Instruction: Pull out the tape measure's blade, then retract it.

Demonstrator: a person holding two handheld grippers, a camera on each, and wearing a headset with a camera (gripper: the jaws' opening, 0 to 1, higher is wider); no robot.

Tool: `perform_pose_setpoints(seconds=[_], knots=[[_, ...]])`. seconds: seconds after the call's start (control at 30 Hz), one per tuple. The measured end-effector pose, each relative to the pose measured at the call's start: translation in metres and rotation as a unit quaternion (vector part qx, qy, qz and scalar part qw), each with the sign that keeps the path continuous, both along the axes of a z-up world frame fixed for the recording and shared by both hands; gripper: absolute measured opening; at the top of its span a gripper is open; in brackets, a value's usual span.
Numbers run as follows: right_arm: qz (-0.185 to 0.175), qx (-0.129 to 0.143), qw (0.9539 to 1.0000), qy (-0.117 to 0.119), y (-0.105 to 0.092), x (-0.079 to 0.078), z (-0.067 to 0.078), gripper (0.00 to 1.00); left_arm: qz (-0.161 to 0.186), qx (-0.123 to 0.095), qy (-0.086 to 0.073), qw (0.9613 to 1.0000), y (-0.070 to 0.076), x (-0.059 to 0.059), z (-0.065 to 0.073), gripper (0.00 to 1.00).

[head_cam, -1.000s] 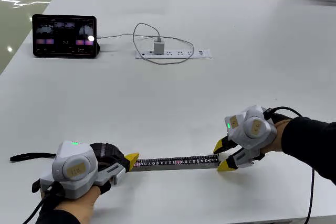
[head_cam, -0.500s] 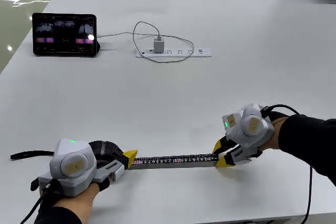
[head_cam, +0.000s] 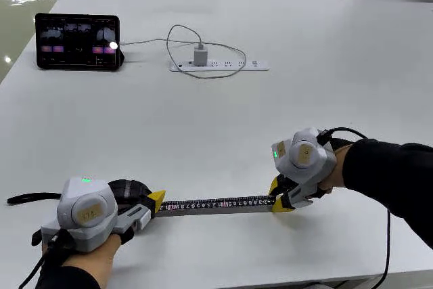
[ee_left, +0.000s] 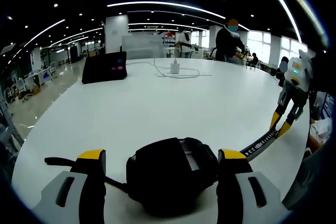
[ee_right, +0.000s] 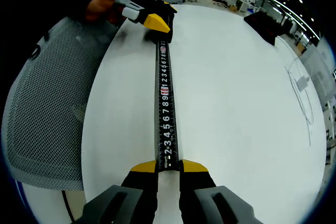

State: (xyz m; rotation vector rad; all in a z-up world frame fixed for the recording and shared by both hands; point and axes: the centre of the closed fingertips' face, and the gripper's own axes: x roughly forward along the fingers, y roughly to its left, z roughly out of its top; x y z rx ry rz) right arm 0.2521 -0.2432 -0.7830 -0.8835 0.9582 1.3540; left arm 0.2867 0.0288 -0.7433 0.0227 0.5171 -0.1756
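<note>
- White table [head_cam: 203, 133] runs far ahead of me, in a large hall with ceiling light strips; people stand beyond its far end.
- My left gripper [ee_left: 161, 156] has its jaws spread fairly wide and pressed on either side of the black tape measure case [head_cam: 130, 191], which sits at the near left of the table.
- My right gripper [ee_right: 168, 166] has its jaws drawn narrow, pinching the free end of the blade [ee_right: 165, 103].
- The blade lies pulled out flat on the table between the two grippers, numbers up.
- A black strap [head_cam: 27, 199] trails left from the case.
- Far left stands a lit tablet [head_cam: 78, 42]; to its right lies a power strip [head_cam: 233, 66] with a white charger [head_cam: 200, 55] plugged in.
</note>
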Motion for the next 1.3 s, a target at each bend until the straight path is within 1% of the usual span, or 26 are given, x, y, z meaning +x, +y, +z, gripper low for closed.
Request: perform_pose_setpoints(seconds=[0.07,0.13,0.17,0.2,0.23,0.27,0.37,0.43,0.47,0.53,0.6,0.7,0.73,0.77,0.8,0.87,0.9,0.97,1.07,1.1,1.13,1.3], knots=[[-0.006,0.000,1.0000,0.002,0.000,0.000,0.001,0.11,0.008,-0.012,0.017,0.9997,-0.002,-0.004,-0.005,0.82],[-0.005,0.000,1.0000,0.003,0.000,0.000,0.001,0.11,0.010,-0.025,0.020,0.9994,-0.006,-0.006,-0.005,0.80],[-0.003,-0.002,1.0000,0.002,0.000,0.000,0.000,0.11,0.009,-0.026,0.021,0.9994,-0.007,-0.008,-0.004,0.78],[-0.003,-0.003,1.0000,0.001,0.000,0.000,0.000,0.11,0.008,-0.027,0.019,0.9994,-0.008,-0.008,-0.004,0.74],[-0.009,-0.005,1.0000,0.002,0.001,0.000,0.000,0.11,-0.001,-0.022,0.016,0.9996,-0.012,-0.008,-0.004,0.71],[-0.012,-0.005,0.9999,0.002,0.001,0.000,0.000,0.11,-0.005,-0.016,0.016,0.9997,-0.014,-0.008,-0.004,0.69],[-0.021,-0.007,0.9998,0.004,0.001,0.000,0.001,0.11,-0.002,-0.014,0.015,0.9998,-0.011,-0.007,-0.005,0.70],[-0.021,-0.008,0.9997,0.005,0.001,0.000,0.001,0.10,0.002,-0.010,0.018,0.9998,-0.008,-0.007,-0.005,0.67],[-0.019,-0.010,0.9998,0.005,0.001,0.000,0.000,0.10,0.004,-0.015,0.020,0.9997,-0.008,-0.007,-0.005,0.66],[-0.016,-0.011,0.9998,0.005,0.001,0.000,0.000,0.10,0.006,-0.017,0.021,0.9996,-0.008,-0.006,-0.005,0.66],[-0.016,-0.012,0.9998,0.007,0.001,0.001,0.000,0.10,0.010,-0.027,0.022,0.9993,-0.007,-0.006,-0.005,0.66],[-0.016,-0.014,0.9997,0.010,0.001,0.001,0.000,0.10,0.006,-0.023,0.021,0.9995,-0.008,-0.006,-0.005,0.65],[0.001,-0.016,0.9999,0.003,0.001,0.001,0.000,0.10,0.003,-0.018,0.021,0.9996,-0.008,-0.006,-0.005,0.65],[0.008,-0.014,0.9999,-0.002,0.001,0.000,0.000,0.09,-0.001,-0.012,0.020,0.9997,-0.008,-0.006,-0.004,0.64],[0.002,-0.009,1.0000,0.000,0.000,0.000,0.000,0.09,-0.006,-0.006,0.017,0.9998,-0.009,-0.005,-0.005,0.64],[0.000,-0.002,1.0000,-0.003,0.000,-0.001,0.001,0.09,-0.005,-0.006,0.017,0.9998,-0.008,-0.005,-0.005,0.63],[-0.009,0.003,1.0000,-0.001,0.000,0.000,0.000,0.09,-0.006,-0.006,0.016,0.9998,-0.008,-0.005,-0.005,0.63],[-0.012,0.005,0.9999,0.001,0.001,0.000,0.001,0.09,-0.006,-0.008,0.016,0.9998,-0.008,-0.005,-0.005,0.63],[-0.014,0.000,0.9999,0.002,0.002,0.000,0.001,0.09,-0.005,-0.012,0.019,0.9997,-0.008,-0.005,-0.005,0.63],[-0.003,-0.002,1.0000,-0.004,0.002,-0.001,0.001,0.10,-0.004,-0.012,0.020,0.9997,-0.008,-0.005,-0.005,0.64],[0.000,-0.003,1.0000,-0.004,0.002,-0.001,0.001,0.10,-0.004,-0.013,0.021,0.9997,-0.008,-0.005,-0.005,0.64],[-0.020,-0.011,0.9997,0.008,0.004,0.001,0.000,0.10,-0.006,-0.013,0.020,0.9997,-0.008,-0.005,-0.005,0.64]])
